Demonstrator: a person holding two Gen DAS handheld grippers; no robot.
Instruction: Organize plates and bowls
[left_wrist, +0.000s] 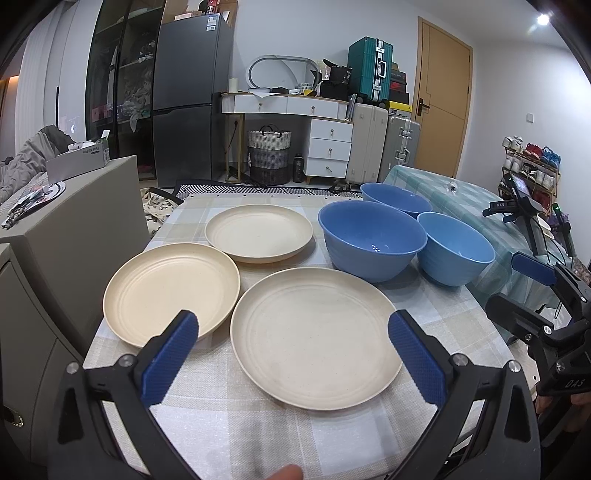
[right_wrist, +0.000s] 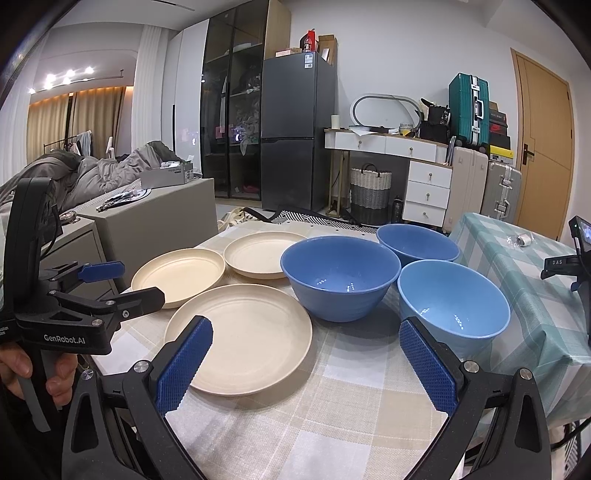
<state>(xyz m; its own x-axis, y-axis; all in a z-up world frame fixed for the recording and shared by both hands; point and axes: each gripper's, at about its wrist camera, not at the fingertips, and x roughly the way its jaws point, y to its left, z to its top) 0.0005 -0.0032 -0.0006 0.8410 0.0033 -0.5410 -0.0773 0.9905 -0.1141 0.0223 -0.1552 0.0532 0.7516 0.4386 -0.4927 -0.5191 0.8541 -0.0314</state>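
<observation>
- The left hand-held gripper (left_wrist: 291, 341) sits low in its own view with its blue pads spread wide apart and nothing between them; the nearest plate (left_wrist: 316, 338) lies in the gap beyond the tips, lower centre of the frame.
- The right hand-held gripper (right_wrist: 306, 354) is likewise gaping and empty, low in its view, aimed between the nearest plate and the paler bowl (right_wrist: 453, 301) at centre right.
- Both hover over the near edge of the table (right_wrist: 332, 406), covered in a checked cloth; neither touches any dish.
- Two more cream plates lie single and flat: the left plate (left_wrist: 171, 291) at centre left, just beside the nearest one, and the far plate (left_wrist: 259, 233) above them at centre.
- Three blue bowls stand upright and close together in the right half: the big bowl (left_wrist: 371, 242), the paler bowl to its right and the rear bowl (left_wrist: 395, 200) behind.
- Handling, as a judgement: plates and bowls look like light, stiff, smooth plastic-type ware, unlikely to shatter but apt to slide on the cloth.
- The raised rim is the sensible hold: one pad under the lip and one above for a plate, one pad inside and one outside the wall for a bowl.
- Nothing is stacked yet.
</observation>
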